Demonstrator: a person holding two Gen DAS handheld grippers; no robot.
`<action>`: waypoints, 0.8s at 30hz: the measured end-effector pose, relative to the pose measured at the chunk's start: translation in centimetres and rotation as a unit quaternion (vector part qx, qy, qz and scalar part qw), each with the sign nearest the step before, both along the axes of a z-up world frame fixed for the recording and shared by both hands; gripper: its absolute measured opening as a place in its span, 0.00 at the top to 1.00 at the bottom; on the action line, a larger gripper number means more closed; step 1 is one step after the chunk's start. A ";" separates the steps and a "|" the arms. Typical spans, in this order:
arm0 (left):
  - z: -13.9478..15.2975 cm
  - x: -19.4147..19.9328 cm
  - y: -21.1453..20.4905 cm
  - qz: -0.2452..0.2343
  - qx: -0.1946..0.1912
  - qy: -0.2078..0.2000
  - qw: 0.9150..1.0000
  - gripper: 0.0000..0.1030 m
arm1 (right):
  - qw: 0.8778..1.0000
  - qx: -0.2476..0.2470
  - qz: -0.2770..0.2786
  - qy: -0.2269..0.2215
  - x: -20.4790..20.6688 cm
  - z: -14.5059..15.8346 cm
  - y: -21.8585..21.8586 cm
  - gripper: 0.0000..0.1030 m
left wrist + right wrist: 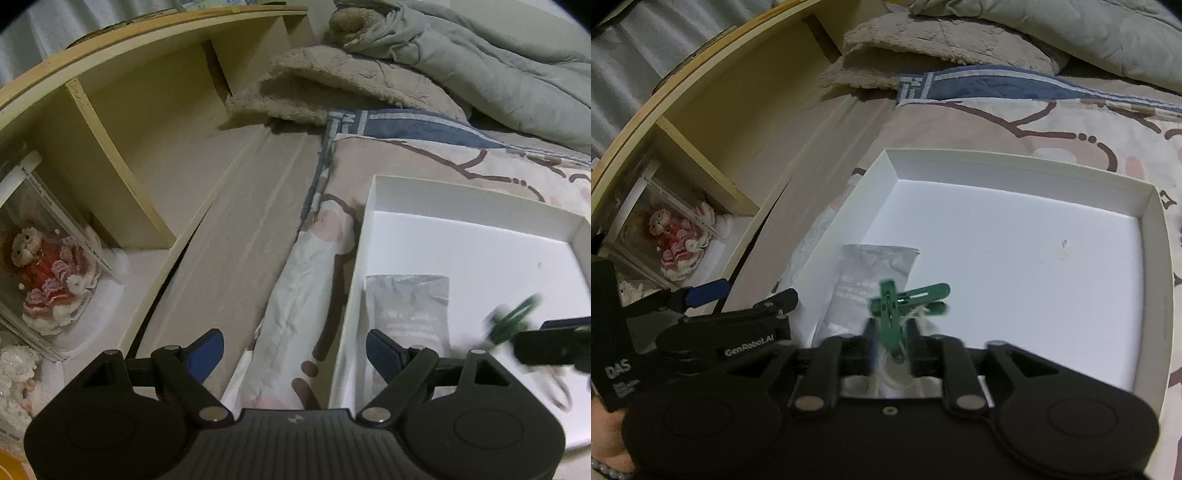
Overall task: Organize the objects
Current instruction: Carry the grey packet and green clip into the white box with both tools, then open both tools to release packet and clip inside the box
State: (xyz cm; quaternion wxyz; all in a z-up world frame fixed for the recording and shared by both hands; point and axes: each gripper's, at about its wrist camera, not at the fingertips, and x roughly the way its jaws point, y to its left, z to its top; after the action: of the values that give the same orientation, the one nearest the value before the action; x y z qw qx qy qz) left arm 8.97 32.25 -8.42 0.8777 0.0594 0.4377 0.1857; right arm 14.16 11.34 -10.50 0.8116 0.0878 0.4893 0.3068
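Right gripper (pixel 891 343) part-open around blurred green clothespins (pixel 908 299) — left gripper (pixel 295 350) wide, empty.

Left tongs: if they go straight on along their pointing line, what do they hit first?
Probably the patterned quilt just left of the white box. The left tongs stand open and empty, and the box wall lies close to the right finger; depth is unclear.
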 end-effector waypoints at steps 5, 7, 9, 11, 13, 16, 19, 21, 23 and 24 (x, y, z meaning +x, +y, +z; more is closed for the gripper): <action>0.2 -0.2 -0.3 0.004 -0.025 0.014 1.000 0.18 | 1.000 -0.014 0.000 -0.006 -0.2 0.4 -0.3 0.43; 0.3 -0.4 -0.4 0.004 -0.036 0.016 0.999 0.18 | 1.000 -0.015 -0.002 -0.003 -0.3 0.5 -0.6 0.42; 0.5 -0.8 -0.6 0.006 -0.042 0.016 0.999 0.18 | 1.000 -0.018 -0.002 -0.007 -0.4 0.7 -1.0 0.41; 0.8 -1.1 -0.8 0.008 -0.046 0.017 0.999 0.18 | 1.000 -0.022 -0.004 -0.012 -0.5 1.0 -1.5 0.38; 1.0 -1.3 -1.1 0.009 -0.050 0.018 0.999 0.18 | 1.000 -0.025 -0.007 -0.016 -0.6 1.2 -2.1 0.36; 1.6 -1.8 -1.5 0.009 -0.053 0.017 0.998 0.18 | 0.999 -0.030 -0.010 -0.024 -0.8 1.6 -2.9 0.31; 2.3 -2.3 -2.0 0.010 -0.054 0.013 0.998 0.17 | 0.999 -0.033 -0.010 -0.033 -1.1 2.1 -3.6 0.26; 2.7 -2.7 -2.3 0.009 -0.057 0.010 0.998 0.16 | 0.998 -0.036 -0.008 -0.040 -1.3 2.5 -4.1 0.22; 3.1 -3.1 -2.8 0.008 -0.061 0.008 0.998 0.15 | 0.998 -0.042 -0.007 -0.048 -1.6 2.8 -4.7 0.19; 3.3 -3.4 -3.1 0.007 -0.063 0.007 0.998 0.14 | 0.998 -0.043 -0.006 -0.052 -1.8 3.0 -5.0 0.18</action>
State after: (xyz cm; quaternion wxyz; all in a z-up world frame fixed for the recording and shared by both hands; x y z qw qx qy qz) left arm 5.56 29.19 -5.15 0.8753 0.0026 0.4552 0.1632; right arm 12.36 6.37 -7.52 0.8408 0.0395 0.4590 0.2843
